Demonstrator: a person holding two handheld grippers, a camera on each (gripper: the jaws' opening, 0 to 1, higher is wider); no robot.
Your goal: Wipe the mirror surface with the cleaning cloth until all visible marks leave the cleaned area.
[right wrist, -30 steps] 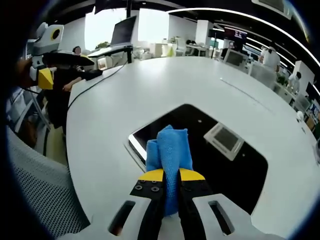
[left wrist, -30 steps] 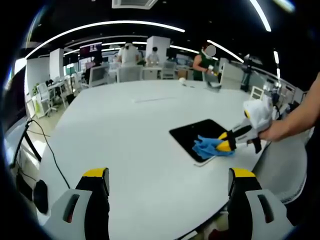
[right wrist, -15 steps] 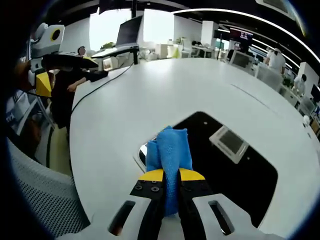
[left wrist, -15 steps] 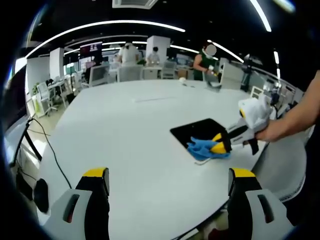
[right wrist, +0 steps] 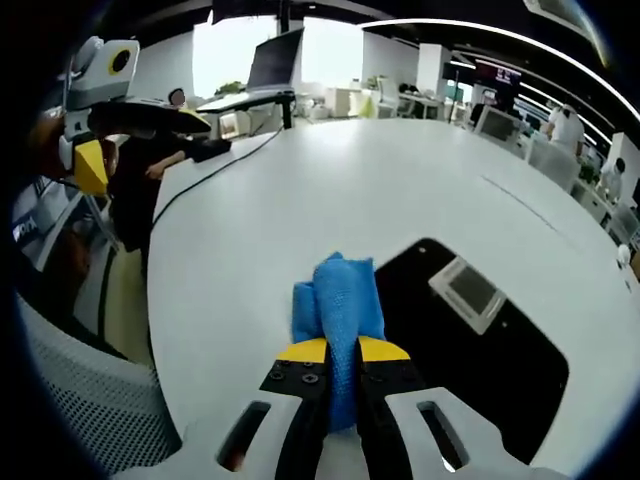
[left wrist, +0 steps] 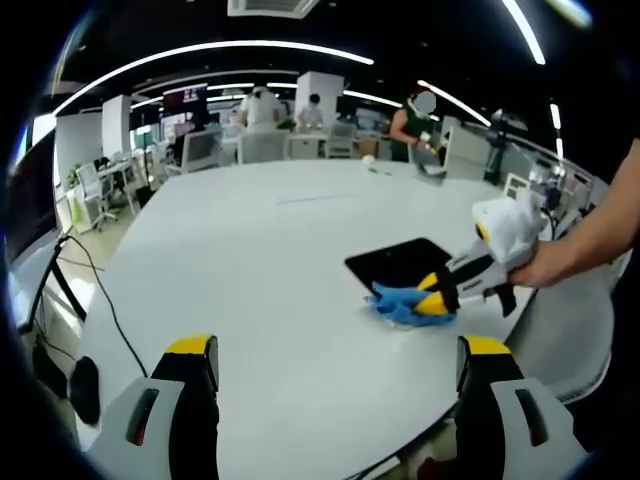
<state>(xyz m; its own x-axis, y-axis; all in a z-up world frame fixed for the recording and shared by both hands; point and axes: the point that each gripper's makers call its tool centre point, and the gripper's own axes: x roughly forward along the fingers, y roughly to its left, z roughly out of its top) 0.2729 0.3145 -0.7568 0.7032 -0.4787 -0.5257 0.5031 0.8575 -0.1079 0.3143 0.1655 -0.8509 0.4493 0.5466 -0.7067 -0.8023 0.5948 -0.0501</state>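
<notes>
A dark rectangular mirror (right wrist: pixel 470 330) lies flat on the white table (right wrist: pixel 330 190); it reflects a ceiling panel. My right gripper (right wrist: pixel 338 350) is shut on a blue cleaning cloth (right wrist: pixel 338 297), which rests at the mirror's near-left edge, partly over the table. In the left gripper view the mirror (left wrist: pixel 400 262) sits right of centre, with the blue cloth (left wrist: pixel 398 299) at its near corner, pinched by the right gripper (left wrist: pixel 438 297) in a person's hand. My left gripper (left wrist: pixel 335 350) is open, held above the table's near edge. The left gripper (right wrist: pixel 95 125) also appears at the right gripper view's upper left.
A black cable (left wrist: pixel 95 290) runs over the table's left side. A mesh office chair (right wrist: pixel 75 400) stands at the table's edge. Desks, monitors and several people fill the room behind the table (left wrist: pixel 250 230).
The right gripper has dragged the cloth back along the mirror towards its near-left edge, from over the glass to partly onto the table. The left gripper has stayed put.
</notes>
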